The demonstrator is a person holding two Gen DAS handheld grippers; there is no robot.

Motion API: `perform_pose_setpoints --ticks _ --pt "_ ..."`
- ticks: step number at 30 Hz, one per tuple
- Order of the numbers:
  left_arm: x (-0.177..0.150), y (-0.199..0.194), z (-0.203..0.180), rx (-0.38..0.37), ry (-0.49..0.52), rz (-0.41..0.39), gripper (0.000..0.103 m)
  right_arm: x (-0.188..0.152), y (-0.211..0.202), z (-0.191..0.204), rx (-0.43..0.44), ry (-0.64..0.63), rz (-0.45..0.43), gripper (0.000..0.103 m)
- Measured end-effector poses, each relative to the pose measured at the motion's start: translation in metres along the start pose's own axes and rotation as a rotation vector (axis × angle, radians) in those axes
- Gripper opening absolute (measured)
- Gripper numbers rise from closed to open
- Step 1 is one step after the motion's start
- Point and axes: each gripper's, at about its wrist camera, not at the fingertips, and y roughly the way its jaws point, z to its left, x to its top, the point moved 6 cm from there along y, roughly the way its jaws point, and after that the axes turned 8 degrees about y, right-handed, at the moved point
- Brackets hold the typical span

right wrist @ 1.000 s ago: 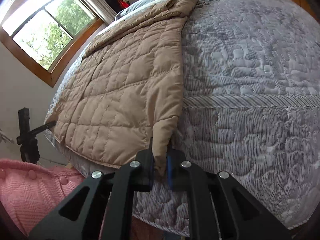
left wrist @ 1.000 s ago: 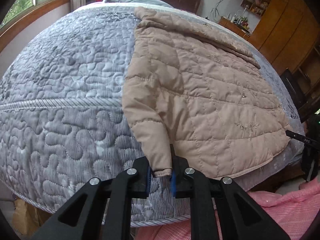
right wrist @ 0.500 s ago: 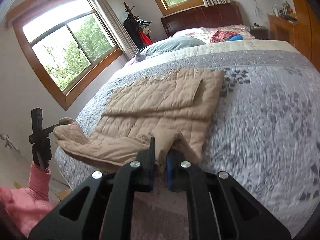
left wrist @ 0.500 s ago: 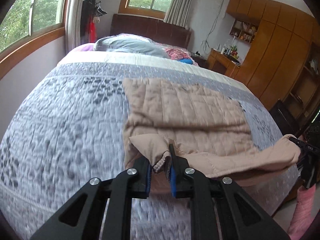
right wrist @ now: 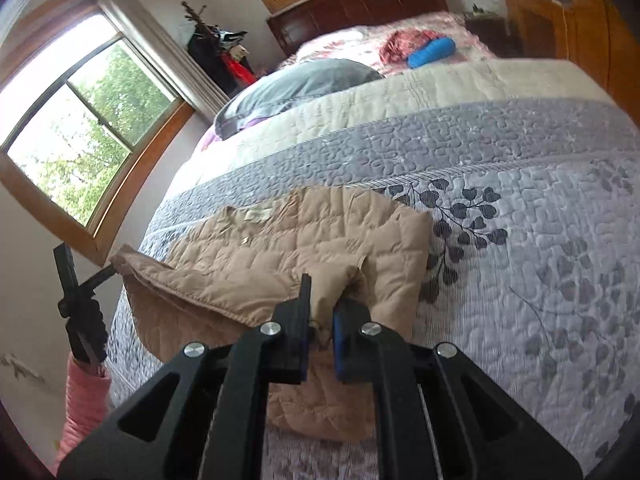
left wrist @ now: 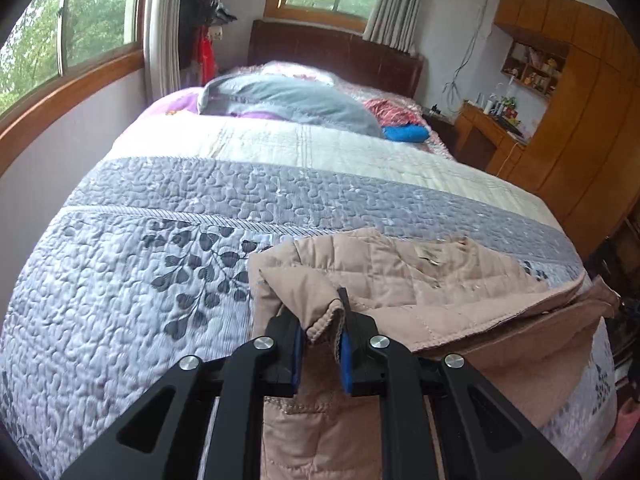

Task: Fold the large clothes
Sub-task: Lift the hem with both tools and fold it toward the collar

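A tan quilted jacket (left wrist: 420, 280) lies on the grey-lavender bedspread (left wrist: 140, 280), its collar label (left wrist: 430, 254) facing up. My left gripper (left wrist: 322, 332) is shut on a rolled edge of the jacket, which it holds above the bed. In the right wrist view my right gripper (right wrist: 320, 316) is likewise shut on the jacket (right wrist: 300, 248). The lifted lower part hangs between both grippers and hovers over the flat upper part. At the left of that view the left gripper (right wrist: 106, 272) pinches the far corner, held by a hand in a pink sleeve (right wrist: 86, 392).
A grey-blue pillow (left wrist: 288, 104), a red cloth and a blue bundle (left wrist: 404, 134) lie near the dark headboard (left wrist: 336, 52). Wooden wardrobes (left wrist: 580, 120) and a desk line the right side. Windows and a coat stand (left wrist: 204, 32) are on the left.
Both grippers rose and travelled from the foot of the bed toward the headboard, carrying the jacket's lower edge. The flat jacket is now doubled over on itself.
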Motion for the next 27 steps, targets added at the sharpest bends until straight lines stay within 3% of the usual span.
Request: perform_pose_setpoints --ticks 8,16,21,23,24,26,27 --pt "0.014 0.097 0.016 0.031 -0.04 0.144 0.016 0.041 0.08 -0.038 -0.053 0.109 0.096 0.008" --pt "0.014 0.138 0.025 0.005 -0.075 0.222 0.021 0.05 0.121 -0.065 -0.05 0.194 0.16 0.013" --pt "0.017 0.123 0.031 -0.107 -0.16 0.22 0.035 0.047 0.109 -0.067 0.042 0.255 0.173 0.035" --pt "0.018 0.109 0.035 -0.145 -0.192 0.206 0.04 0.046 0.098 -0.066 0.054 0.252 0.152 0.073" --pt "0.018 0.101 0.036 -0.148 -0.19 0.196 0.043 0.046 0.092 -0.065 0.033 0.231 0.132 0.071" --pt "0.016 0.082 0.039 -0.13 -0.174 0.169 0.046 0.039 0.078 -0.058 0.011 0.156 0.111 0.047" --pt "0.011 0.073 0.04 -0.11 -0.16 0.169 0.046 0.03 0.072 -0.055 0.033 0.143 0.124 0.047"
